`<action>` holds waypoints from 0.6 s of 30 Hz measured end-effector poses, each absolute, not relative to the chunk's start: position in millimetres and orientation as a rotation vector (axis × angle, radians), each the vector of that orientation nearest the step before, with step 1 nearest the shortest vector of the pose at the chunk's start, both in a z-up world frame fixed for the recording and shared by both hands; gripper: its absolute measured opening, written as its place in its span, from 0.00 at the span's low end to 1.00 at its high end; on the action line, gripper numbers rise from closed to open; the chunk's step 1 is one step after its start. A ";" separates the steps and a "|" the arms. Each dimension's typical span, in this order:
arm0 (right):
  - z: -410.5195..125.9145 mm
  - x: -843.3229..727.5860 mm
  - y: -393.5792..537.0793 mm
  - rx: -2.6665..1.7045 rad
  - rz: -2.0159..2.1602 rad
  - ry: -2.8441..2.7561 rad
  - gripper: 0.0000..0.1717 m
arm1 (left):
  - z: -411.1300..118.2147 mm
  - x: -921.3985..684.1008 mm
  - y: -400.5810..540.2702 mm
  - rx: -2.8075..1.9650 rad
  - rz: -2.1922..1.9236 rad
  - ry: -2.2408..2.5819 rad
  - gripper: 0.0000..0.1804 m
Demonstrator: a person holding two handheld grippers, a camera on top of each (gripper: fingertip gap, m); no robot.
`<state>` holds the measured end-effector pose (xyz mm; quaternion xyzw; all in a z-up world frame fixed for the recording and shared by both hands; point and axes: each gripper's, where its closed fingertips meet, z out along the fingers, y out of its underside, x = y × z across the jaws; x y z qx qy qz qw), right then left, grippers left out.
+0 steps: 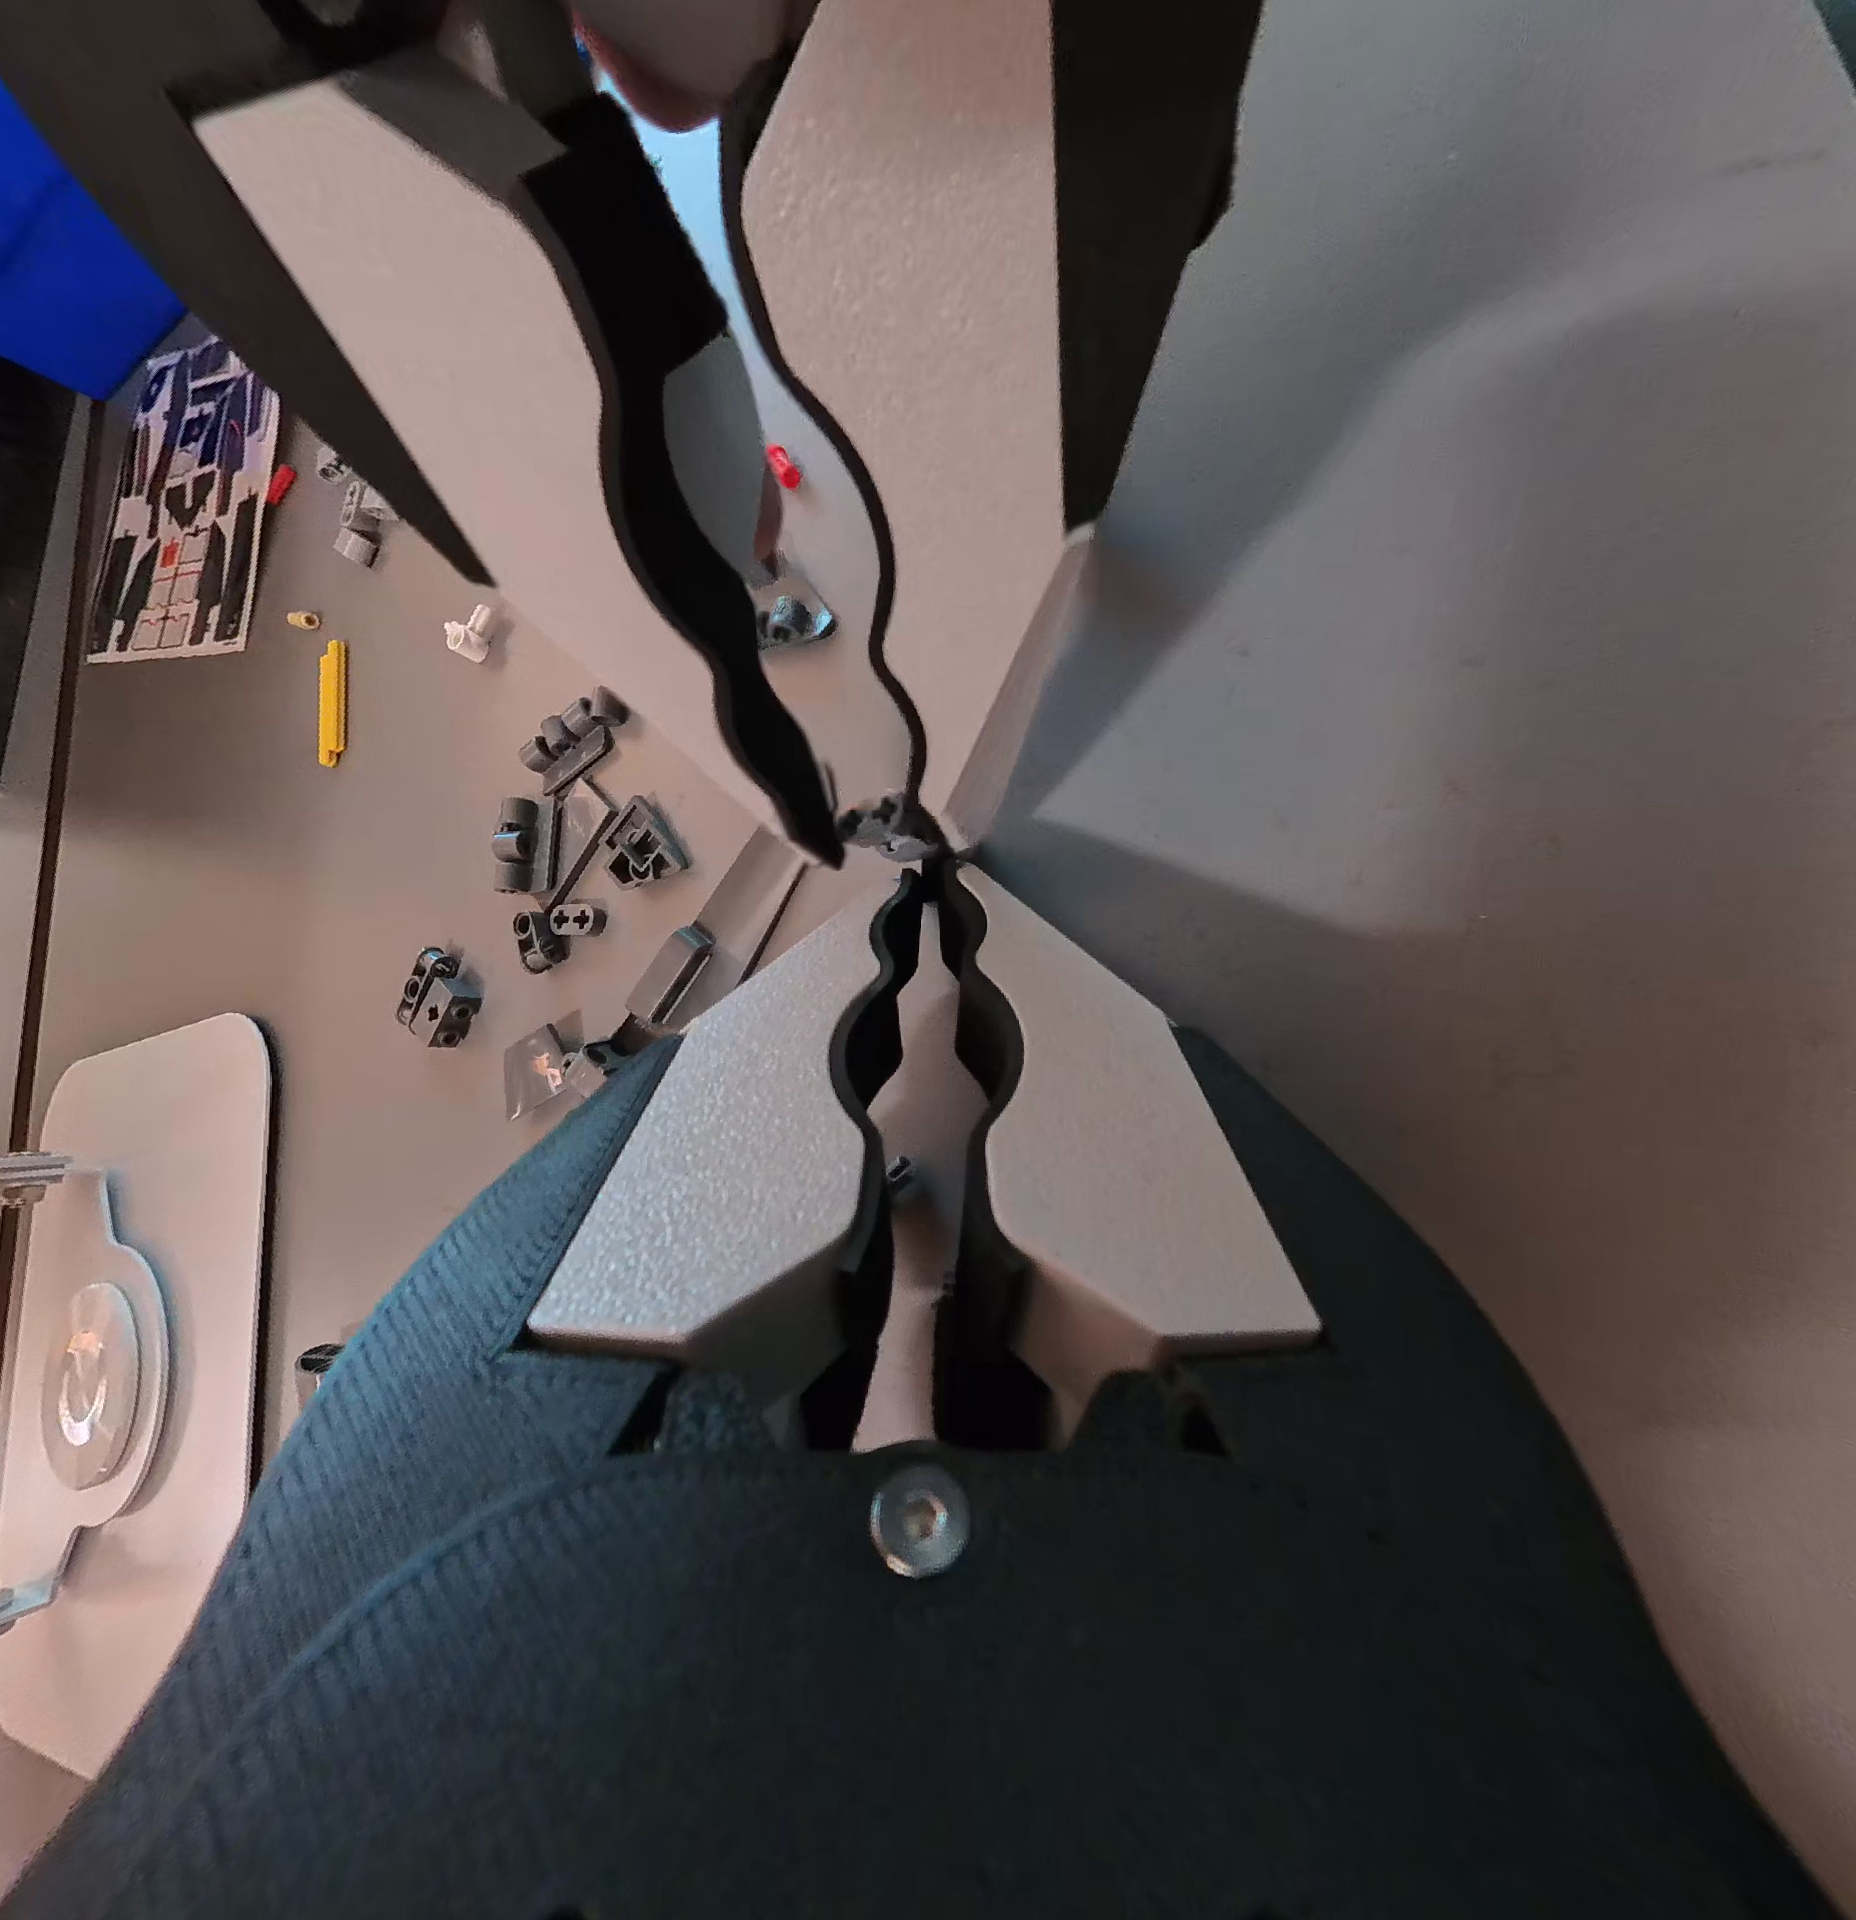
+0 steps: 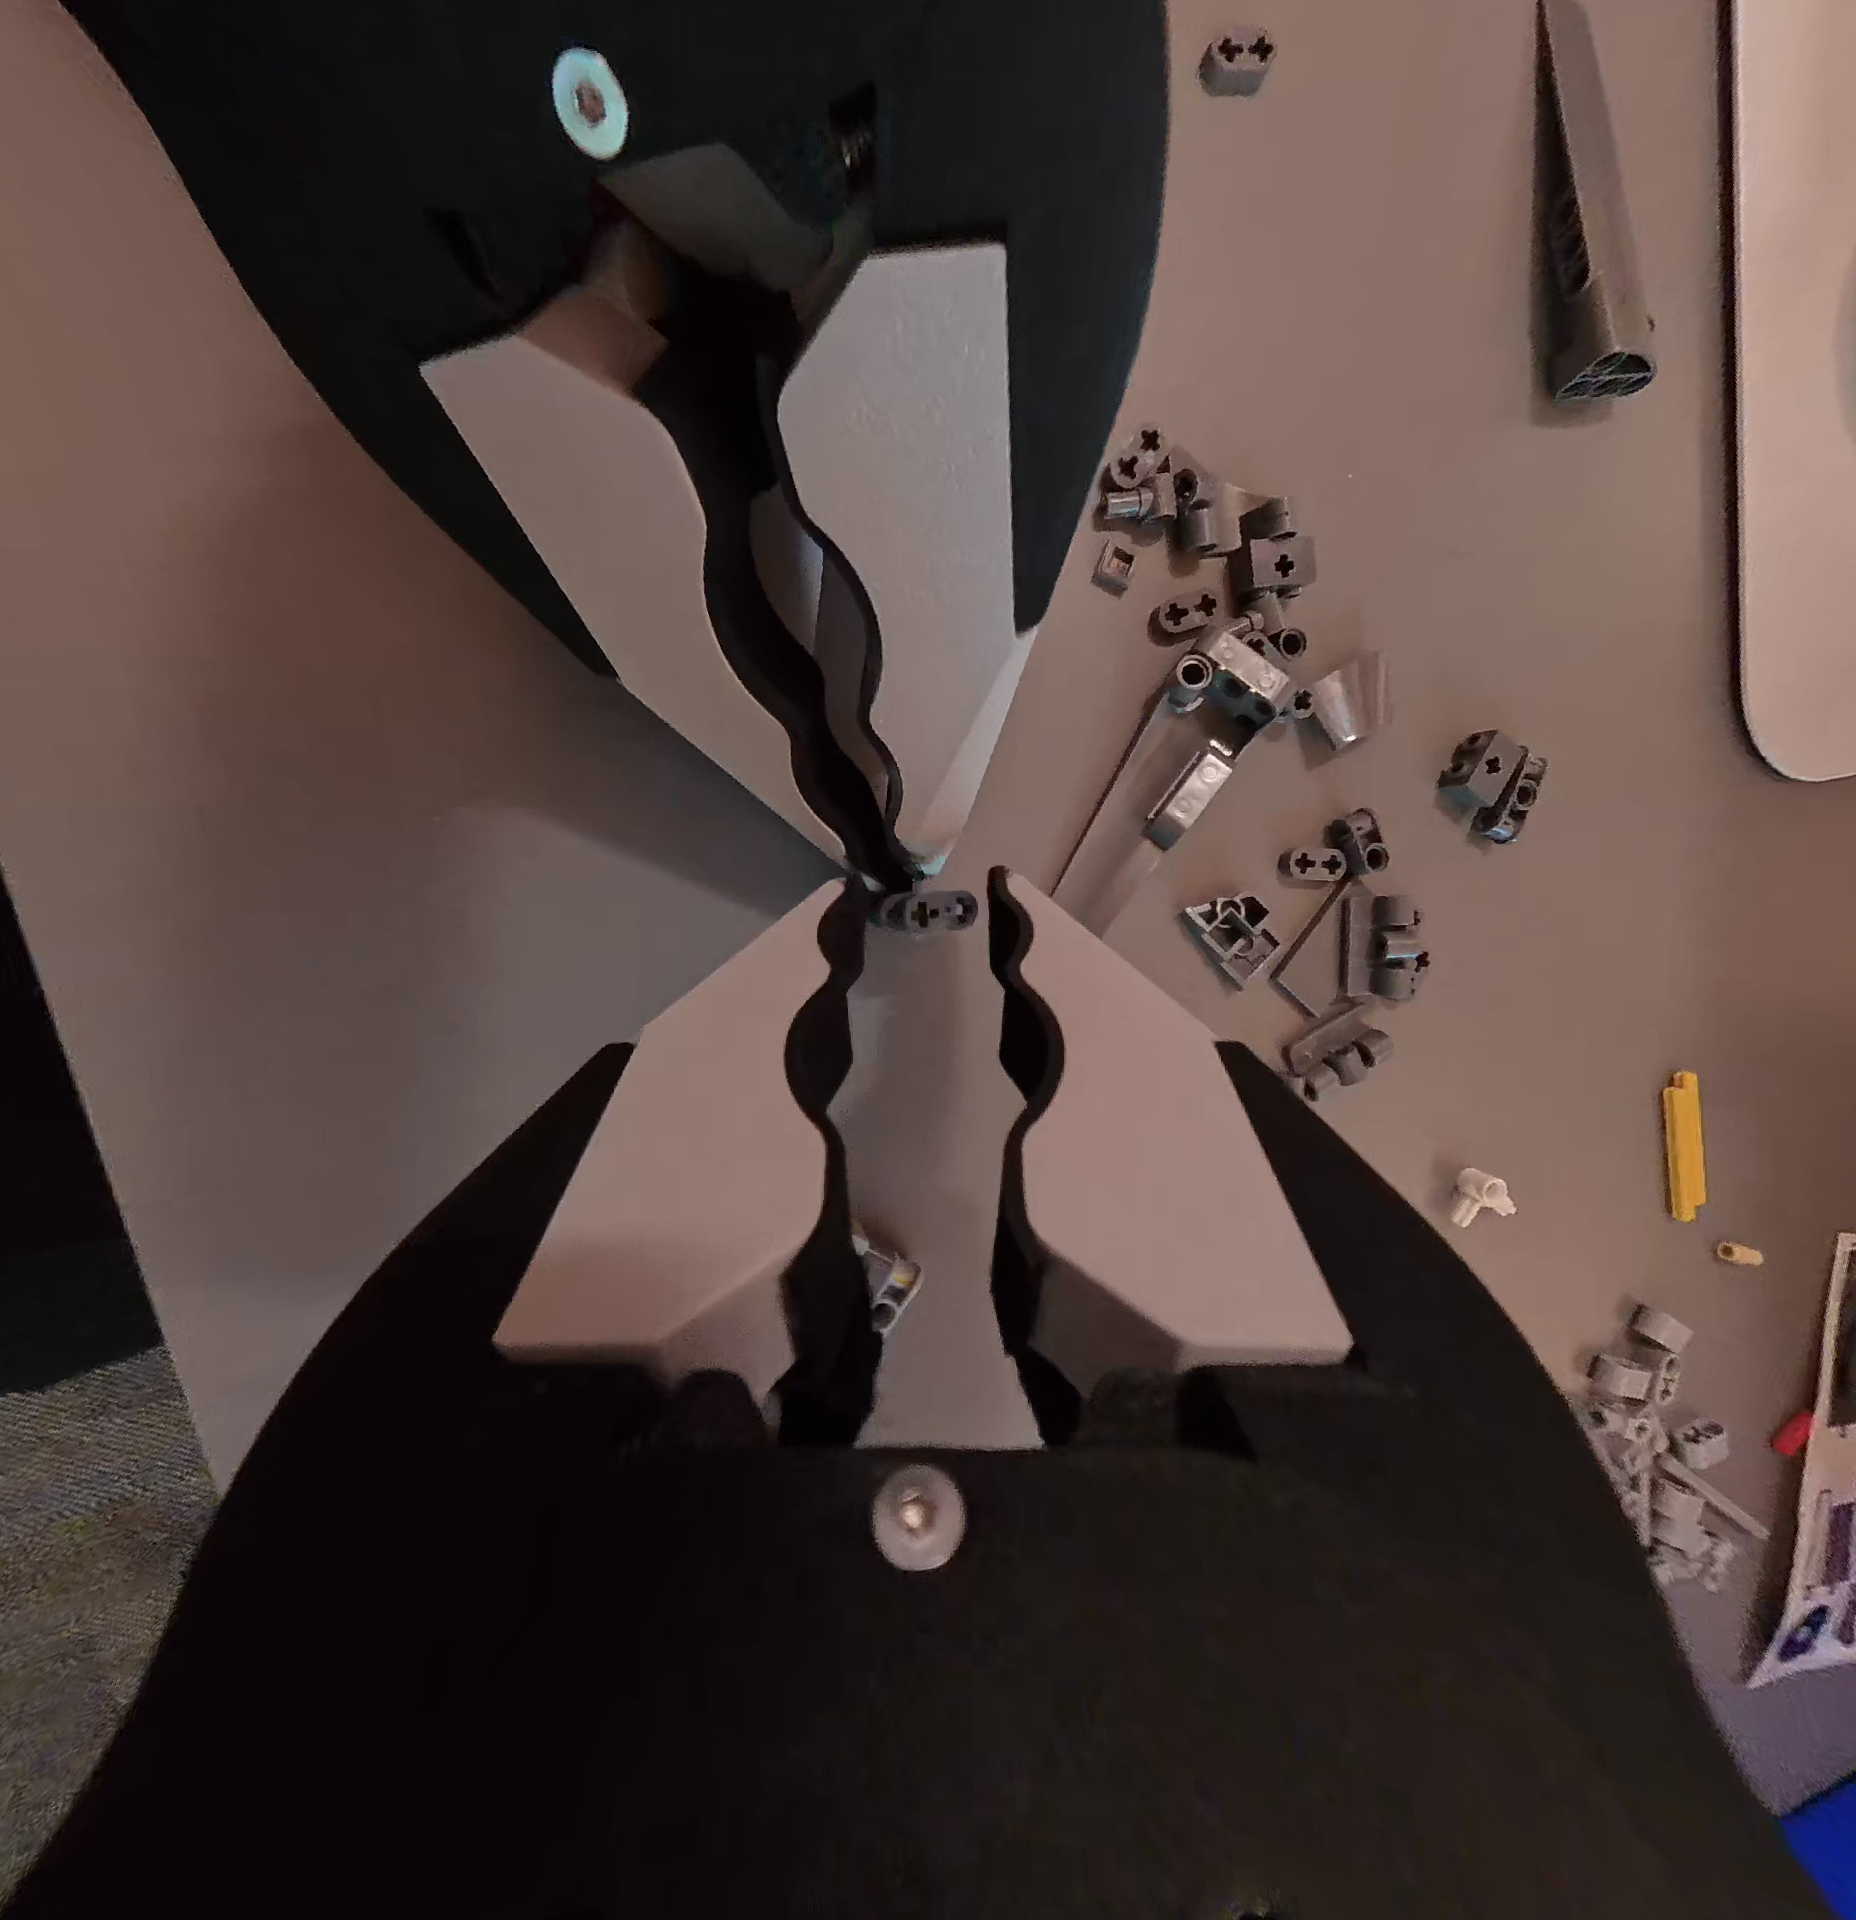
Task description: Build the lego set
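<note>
Grey connector piece (image 2: 922,910) — a small dark-grey building part with cross-shaped holes — sits at the centre of the right wrist view, between the two fingertips of the right gripper (image 2: 926,902). Those fingers stand apart: the left-hand pad is at or very near the piece's end, while a clear gap shows between its other end and the right-hand pad, so the gripper is released around it rather than pinching it. From the upper left of that frame the left gripper (image 2: 874,854) comes down with its wavy black fingers clenched together, their tips meeting the piece's upper left corner; whether they pinch a part of it cannot be told. In the left wrist view the same piece (image 1: 888,823) shows just above the closed fingertips at mid-frame, with the right gripper's fingers either side. Loose grey parts (image 2: 1256,623) lie scattered on the grey table (image 2: 1423,312) — a yellow bar (image 2: 1682,1143) towards the right edge.
</note>
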<state>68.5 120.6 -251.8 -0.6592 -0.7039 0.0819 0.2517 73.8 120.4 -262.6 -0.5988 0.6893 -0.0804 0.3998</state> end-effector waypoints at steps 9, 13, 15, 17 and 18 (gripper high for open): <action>-230.2 65.9 117.2 -1.770 0.260 -1.784 0.19 | -262.4 74.9 119.9 -1.494 -0.190 1.740 0.01; -223.9 68.8 115.4 -1.730 0.190 -1.746 0.19 | -262.3 75.7 119.4 -1.487 -0.182 1.734 0.01; -222.7 70.1 111.9 -1.706 0.152 -1.738 0.19 | -262.3 76.1 119.3 -1.488 -0.185 1.732 0.01; -220.8 71.6 107.8 -1.674 0.116 -1.729 0.18 | -262.3 76.3 118.9 -1.488 -0.181 1.734 0.01; -220.3 72.4 105.3 -1.662 0.105 -1.725 0.18 | -262.2 76.4 118.4 -1.491 -0.184 1.734 0.01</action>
